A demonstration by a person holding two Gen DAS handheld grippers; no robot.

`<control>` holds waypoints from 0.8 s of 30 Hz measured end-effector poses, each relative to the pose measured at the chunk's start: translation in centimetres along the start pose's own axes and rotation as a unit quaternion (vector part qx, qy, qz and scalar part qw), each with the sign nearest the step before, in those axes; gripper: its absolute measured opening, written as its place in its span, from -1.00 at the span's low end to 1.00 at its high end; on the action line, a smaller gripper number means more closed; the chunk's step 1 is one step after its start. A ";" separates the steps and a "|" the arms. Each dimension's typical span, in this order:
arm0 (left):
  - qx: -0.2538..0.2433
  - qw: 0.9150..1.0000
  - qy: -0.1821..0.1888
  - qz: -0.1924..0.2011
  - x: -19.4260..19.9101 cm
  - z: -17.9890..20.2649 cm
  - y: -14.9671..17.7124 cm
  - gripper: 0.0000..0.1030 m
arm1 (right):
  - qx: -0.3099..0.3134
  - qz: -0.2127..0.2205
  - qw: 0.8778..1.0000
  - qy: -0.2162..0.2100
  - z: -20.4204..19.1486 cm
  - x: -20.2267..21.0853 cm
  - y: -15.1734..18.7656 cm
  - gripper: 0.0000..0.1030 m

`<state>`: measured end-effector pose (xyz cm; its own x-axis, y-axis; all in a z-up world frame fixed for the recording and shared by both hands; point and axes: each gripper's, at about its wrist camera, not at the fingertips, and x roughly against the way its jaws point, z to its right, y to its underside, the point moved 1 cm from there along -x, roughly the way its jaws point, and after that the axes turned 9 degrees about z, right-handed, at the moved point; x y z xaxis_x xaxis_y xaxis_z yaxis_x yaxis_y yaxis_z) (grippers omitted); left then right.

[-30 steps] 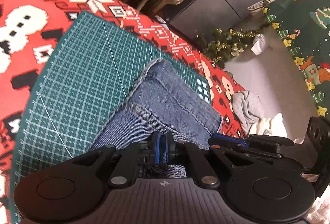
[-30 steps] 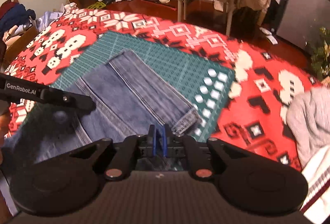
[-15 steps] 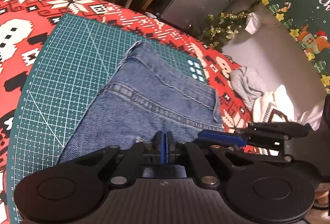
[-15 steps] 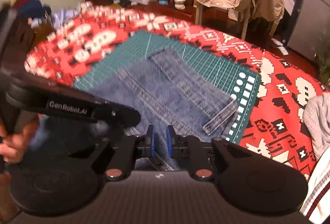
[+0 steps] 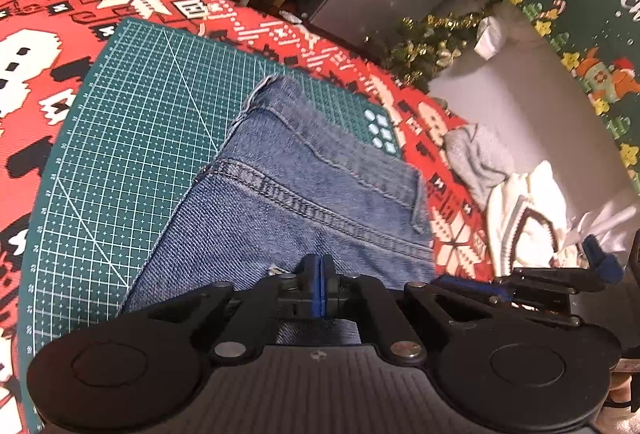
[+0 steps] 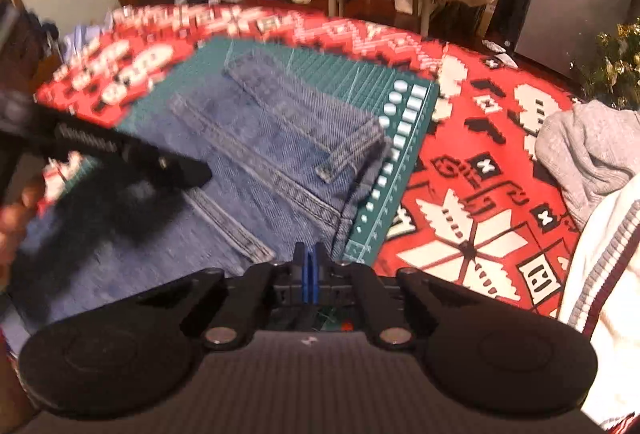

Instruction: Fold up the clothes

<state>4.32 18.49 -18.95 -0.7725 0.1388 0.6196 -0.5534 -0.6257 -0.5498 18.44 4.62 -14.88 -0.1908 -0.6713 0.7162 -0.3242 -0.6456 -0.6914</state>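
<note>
- The folded jeans (image 5: 304,190) lie on the green cutting mat (image 5: 120,138), which sits on the red patterned cloth (image 6: 480,170) covering the counter.
- The left tongs (image 5: 319,266) are pressed together over the denim's near edge; whether they pinch fabric is unclear.
- The right tongs (image 6: 309,266) have just closed and now stand pressed together with nothing visible between them, at the jeans' right edge.
- A grey garment (image 6: 592,150) lies well apart.

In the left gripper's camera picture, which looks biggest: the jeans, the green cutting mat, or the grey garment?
1. Green cutting mat
2. Jeans, though partly hidden
3. Grey garment, which lies farther from the camera
</note>
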 end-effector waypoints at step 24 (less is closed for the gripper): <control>-0.014 0.999 -0.009 -0.043 6.3 -2.7 5.5 -0.92 | -0.017 -0.025 0.998 -0.058 -3.4 3.8 5.9 -0.86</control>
<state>-4.41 18.03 -19.57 -0.7160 0.1770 0.6752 -0.6260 -0.5909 -0.5089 12.68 -0.52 -15.96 -0.0658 -0.6777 0.7324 -0.3629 -0.6675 -0.6503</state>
